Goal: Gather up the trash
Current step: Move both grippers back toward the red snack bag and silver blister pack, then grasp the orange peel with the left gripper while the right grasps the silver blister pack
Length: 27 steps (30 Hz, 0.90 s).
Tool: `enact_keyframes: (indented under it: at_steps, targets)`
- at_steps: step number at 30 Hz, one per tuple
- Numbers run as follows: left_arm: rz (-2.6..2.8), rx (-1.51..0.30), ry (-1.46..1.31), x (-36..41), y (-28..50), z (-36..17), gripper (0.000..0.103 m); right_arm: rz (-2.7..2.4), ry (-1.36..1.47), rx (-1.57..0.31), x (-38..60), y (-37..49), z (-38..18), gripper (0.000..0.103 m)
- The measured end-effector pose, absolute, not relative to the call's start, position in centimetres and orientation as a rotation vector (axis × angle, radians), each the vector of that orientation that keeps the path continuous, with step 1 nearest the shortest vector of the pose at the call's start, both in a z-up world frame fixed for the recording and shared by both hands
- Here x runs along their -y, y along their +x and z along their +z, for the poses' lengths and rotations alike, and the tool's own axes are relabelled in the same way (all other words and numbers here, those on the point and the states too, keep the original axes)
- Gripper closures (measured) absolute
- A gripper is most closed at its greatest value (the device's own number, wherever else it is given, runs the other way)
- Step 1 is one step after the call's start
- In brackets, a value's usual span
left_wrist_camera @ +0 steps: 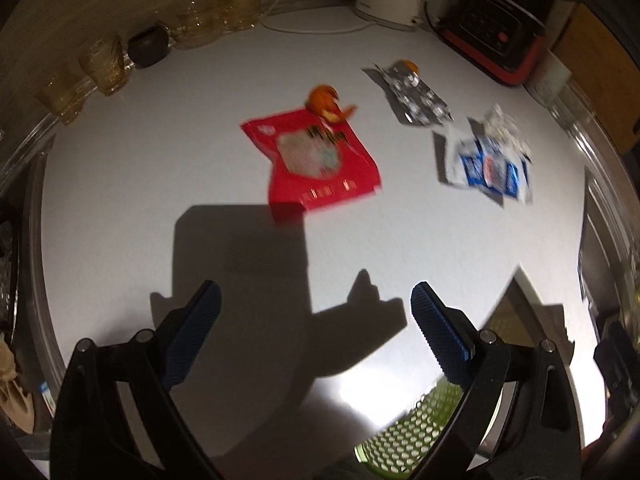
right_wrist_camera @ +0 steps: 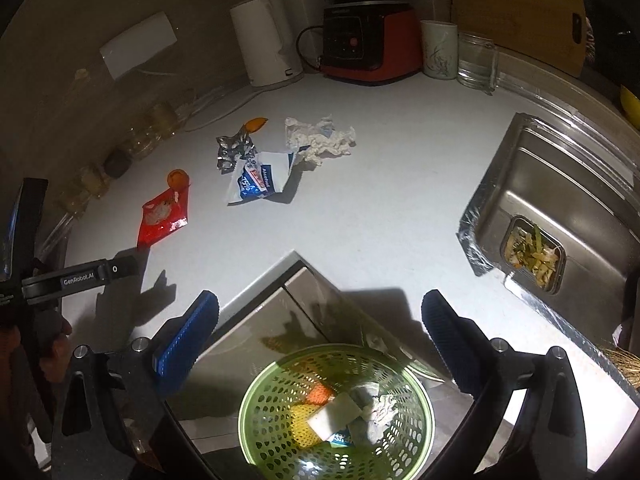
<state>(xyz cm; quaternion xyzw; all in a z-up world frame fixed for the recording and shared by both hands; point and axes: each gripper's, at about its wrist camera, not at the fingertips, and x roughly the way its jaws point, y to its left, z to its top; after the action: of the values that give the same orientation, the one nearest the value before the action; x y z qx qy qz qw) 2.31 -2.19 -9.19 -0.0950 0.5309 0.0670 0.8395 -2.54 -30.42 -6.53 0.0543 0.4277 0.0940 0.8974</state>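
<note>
Both grippers, left (left_wrist_camera: 316, 308) and right (right_wrist_camera: 320, 316), gaping empty: right above the green bin (right_wrist_camera: 336, 408), left beyond it, facing the red wrapper (left_wrist_camera: 316, 160).

Your left gripper (left_wrist_camera: 316, 312) is a glossy black frame whose two arms carry round silver screws near the joints. Its fingers (left_wrist_camera: 440, 332) wear blue pads with a fine ribbed, dotted texture. Your right gripper (right_wrist_camera: 320, 320) is built the same: black arms, silver screws, blue textured pads (right_wrist_camera: 188, 336). Seen from the right wrist, the left tool's black side bar reads "GenRobot.AI" in white lettering.
</note>
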Motion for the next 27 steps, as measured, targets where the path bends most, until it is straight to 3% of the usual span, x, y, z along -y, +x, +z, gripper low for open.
enact_keyframes:
  at_steps: [13, 19, 23, 27]
  targets:
    - [-0.005, -1.013, 0.012, 0.4, 13.0, -9.8, 0.012, 0.255, 0.066, -0.904, 23.7, 4.7, -7.1, 0.002]
    - [-0.079, -1.035, 0.074, 0.4, 16.6, -11.5, 0.026, 0.264, 0.069, -0.913, 21.5, 7.1, -7.5, 0.002]
    - [-0.112, -1.041, 0.108, 0.7, 17.9, -12.1, 0.028, 0.269, 0.067, -0.918, 20.6, 8.4, -7.6, 0.002]
    - [-0.135, -1.047, 0.103, 0.5, 18.6, -12.4, 0.041, 0.270, 0.064, -0.922, 19.8, 9.5, -7.7, 0.002]
